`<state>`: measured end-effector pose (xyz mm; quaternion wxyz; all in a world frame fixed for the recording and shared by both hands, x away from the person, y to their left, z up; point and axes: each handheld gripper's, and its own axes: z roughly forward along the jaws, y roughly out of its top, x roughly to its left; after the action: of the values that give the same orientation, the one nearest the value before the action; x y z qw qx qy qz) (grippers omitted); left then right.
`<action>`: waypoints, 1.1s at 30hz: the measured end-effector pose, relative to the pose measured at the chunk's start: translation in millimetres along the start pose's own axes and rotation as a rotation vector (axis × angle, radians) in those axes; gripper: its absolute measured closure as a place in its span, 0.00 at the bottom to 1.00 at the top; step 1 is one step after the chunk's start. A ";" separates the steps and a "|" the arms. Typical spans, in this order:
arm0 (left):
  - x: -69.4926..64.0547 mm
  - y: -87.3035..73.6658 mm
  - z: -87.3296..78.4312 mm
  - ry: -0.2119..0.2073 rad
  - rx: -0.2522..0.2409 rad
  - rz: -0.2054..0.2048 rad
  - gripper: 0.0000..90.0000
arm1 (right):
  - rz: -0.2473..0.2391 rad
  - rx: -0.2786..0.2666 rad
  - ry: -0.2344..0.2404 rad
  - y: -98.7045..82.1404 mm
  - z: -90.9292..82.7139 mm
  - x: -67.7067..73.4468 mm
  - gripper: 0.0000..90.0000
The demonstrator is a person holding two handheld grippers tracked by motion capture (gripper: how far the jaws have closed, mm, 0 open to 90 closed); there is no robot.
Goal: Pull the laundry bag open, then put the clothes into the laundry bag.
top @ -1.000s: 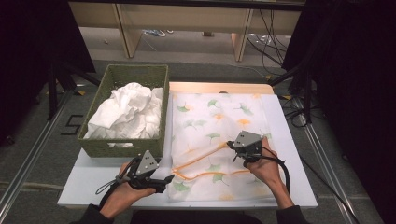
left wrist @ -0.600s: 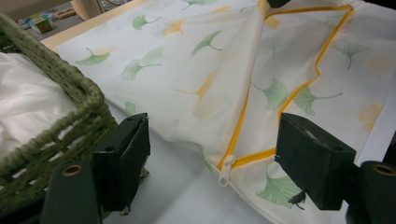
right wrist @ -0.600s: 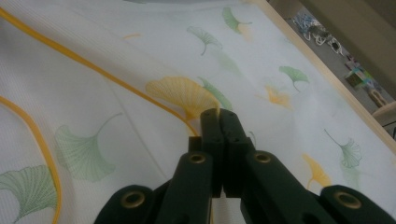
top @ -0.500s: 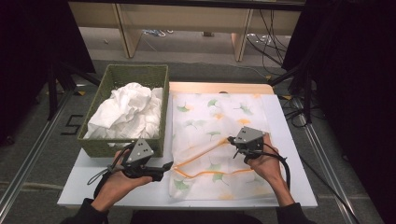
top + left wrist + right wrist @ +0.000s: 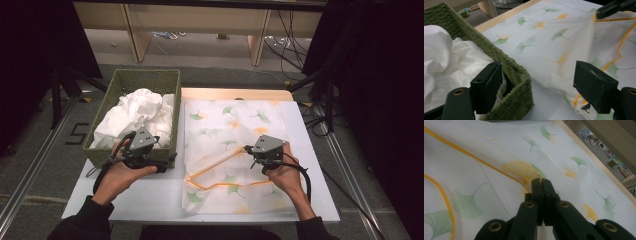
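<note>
Two grippers, one patterned cloth, one woven basket.
Your right gripper (image 5: 248,150) is clamped on the thin leaf-print cloth (image 5: 225,130) at table centre; your left gripper (image 5: 167,161), jaws just widening and empty, hangs at nine o'clock over the green basket (image 5: 145,77) of crumpled white fabric (image 5: 135,110).

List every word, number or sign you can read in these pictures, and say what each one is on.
"5": a dark numeral on the grey floor, left of the green woven basket, in the high view.
Small coloured boxes on the floor, in the right gripper view: any print is too blurred to read.
Nothing else legible.
</note>
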<state>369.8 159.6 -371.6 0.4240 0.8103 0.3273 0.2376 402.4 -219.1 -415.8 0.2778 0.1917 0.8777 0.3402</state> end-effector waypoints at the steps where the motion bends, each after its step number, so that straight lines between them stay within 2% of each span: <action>1: 1.9 1.3 1.1 0.008 -0.006 -0.027 0.24 | 0.005 0.000 -0.003 0.0 -0.1 0.3 1.00; 5: 18.3 10.6 1.5 0.035 -0.014 -0.038 0.23 | 0.000 0.007 -0.001 -1.1 0.7 0.1 1.00; 6: 21.6 12.7 2.1 0.047 -0.029 -0.055 0.22 | 0.016 0.012 -0.008 -1.4 0.7 1.1 1.00; 9: 33.7 17.8 2.4 0.079 -0.028 -0.054 0.21 | -0.003 0.006 -0.008 -1.0 1.1 0.3 1.00; 10: 37.8 18.7 1.3 0.085 -0.015 -0.034 0.20 | -0.003 0.005 -0.010 -0.9 1.0 0.4 1.00; 12: 44.8 19.3 1.1 0.099 -0.015 -0.055 0.20 | 0.010 0.009 -0.011 -1.1 0.4 0.7 1.00; 14: 51.4 18.1 3.0 0.104 -0.029 -0.098 0.20 | 0.017 0.010 -0.011 -1.3 -0.2 0.9 1.00; 20: 68.3 13.2 5.9 0.129 -0.019 -0.135 0.19 | 0.011 0.013 -0.006 -1.3 0.0 0.7 1.00; 21: 70.4 12.7 6.3 0.138 -0.008 -0.145 0.19 | 0.015 0.013 -0.007 -1.3 0.3 0.8 1.00; 22: 74.8 12.0 6.3 0.143 0.015 -0.133 0.19 | 0.014 0.014 -0.009 -1.5 0.6 0.9 1.00; 23: 76.5 11.7 7.2 0.148 0.017 -0.137 0.19 | 0.011 0.015 -0.010 -1.6 0.6 1.3 1.00; 24: 77.7 11.1 9.7 0.152 0.007 -0.160 0.19 | -0.004 0.014 -0.007 -1.6 1.0 0.8 1.00; 25: 80.2 10.1 11.0 0.157 0.017 -0.160 0.19 | -0.005 0.012 -0.009 -1.5 1.2 0.7 1.00; 26: 80.0 9.0 14.3 0.152 0.005 -0.190 0.18 | 0.005 0.015 -0.013 -1.6 1.0 1.0 1.00; 27: 83.9 8.7 15.8 0.139 0.020 -0.152 0.18 | 0.009 0.018 -0.012 -1.7 0.9 1.5 1.00; 29: 88.4 9.3 19.1 0.138 0.032 -0.135 0.18 | 0.009 0.019 -0.012 -1.6 1.0 1.5 1.00; 30: 90.5 10.5 21.5 0.144 0.040 -0.142 0.18 | 0.007 0.015 -0.012 -1.4 1.2 1.3 1.00; 31: 92.9 11.2 21.9 0.140 0.061 -0.129 0.18 | 0.005 0.017 -0.011 -1.4 0.6 1.5 1.00; 32: 94.4 12.2 24.7 0.140 0.055 -0.141 0.18 | 0.006 0.020 -0.008 -1.4 0.4 1.8 1.00; 33: 97.2 13.2 25.6 0.139 0.070 -0.134 0.18 | 0.005 0.019 -0.010 -1.4 0.4 1.7 1.00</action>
<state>456.5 211.6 -363.5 0.3868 0.7824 0.4174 0.2530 401.1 -218.9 -417.7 0.2794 0.1983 0.8790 0.3316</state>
